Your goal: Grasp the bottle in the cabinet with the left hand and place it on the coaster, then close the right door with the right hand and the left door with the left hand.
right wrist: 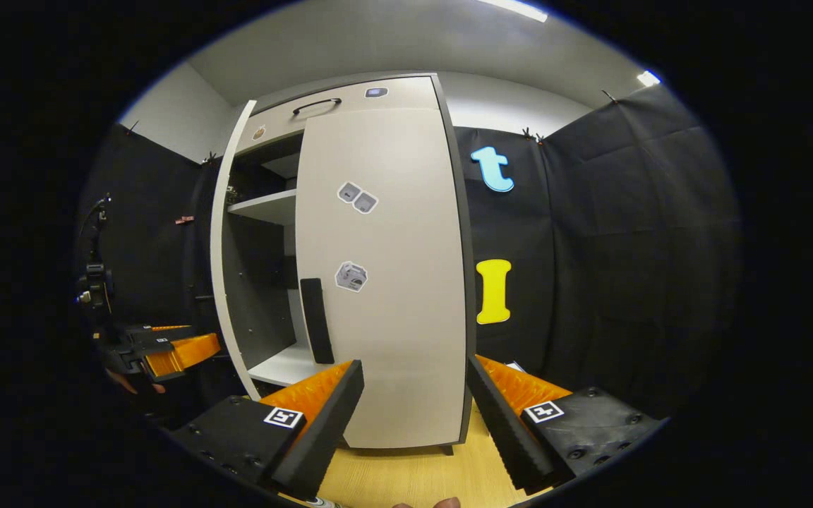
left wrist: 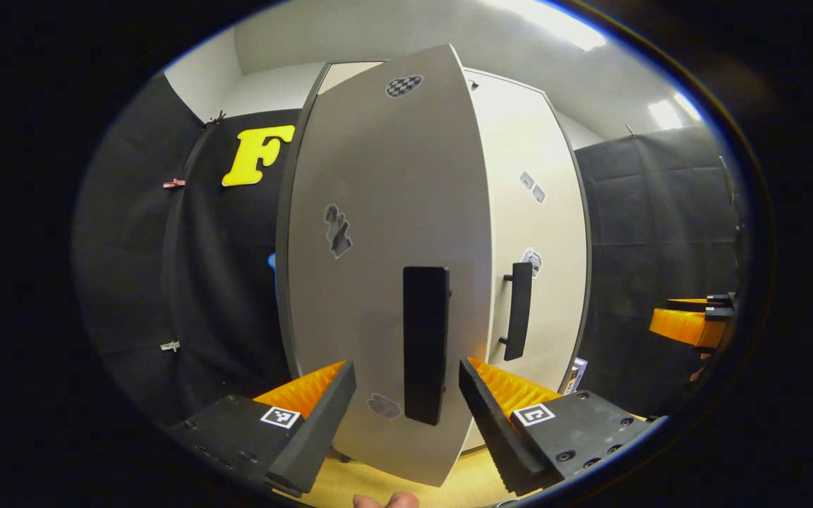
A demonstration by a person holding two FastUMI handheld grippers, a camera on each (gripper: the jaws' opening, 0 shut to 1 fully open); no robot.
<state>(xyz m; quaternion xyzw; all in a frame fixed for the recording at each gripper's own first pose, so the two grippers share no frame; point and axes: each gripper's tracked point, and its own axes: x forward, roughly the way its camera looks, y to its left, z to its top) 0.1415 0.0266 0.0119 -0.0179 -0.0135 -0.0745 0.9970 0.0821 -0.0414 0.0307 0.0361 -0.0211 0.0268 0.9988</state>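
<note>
In the left gripper view, the left door (left wrist: 385, 261) of the cabinet (left wrist: 540, 233) stands partly swung out, filling the middle from 12 to 6 o'clock, with its dark upright handle (left wrist: 425, 344) between the spread fingers of the left gripper (left wrist: 406, 416); the fingers are released and grasp nothing, and whether they touch the handle I cannot tell. Just to the right, toward 3 o'clock, the right door (left wrist: 537, 240) lies flat against the cabinet front with its own handle (left wrist: 518, 310), and the right gripper (left wrist: 692, 321) shows at the far edge. In the right gripper view, the left gripper (right wrist: 166, 349) hangs at 9 o'clock, beside the left door (right wrist: 226, 247) seen edge-on, with bare shelves (right wrist: 265, 206) behind it. The right door (right wrist: 385, 275) fills the centre, its handle (right wrist: 316, 319) at its left edge. The right gripper (right wrist: 413, 416) at 6 o'clock is released, apart from the door, above the wooden floor (right wrist: 413, 476). The bottle and coaster cannot be made out.
</note>
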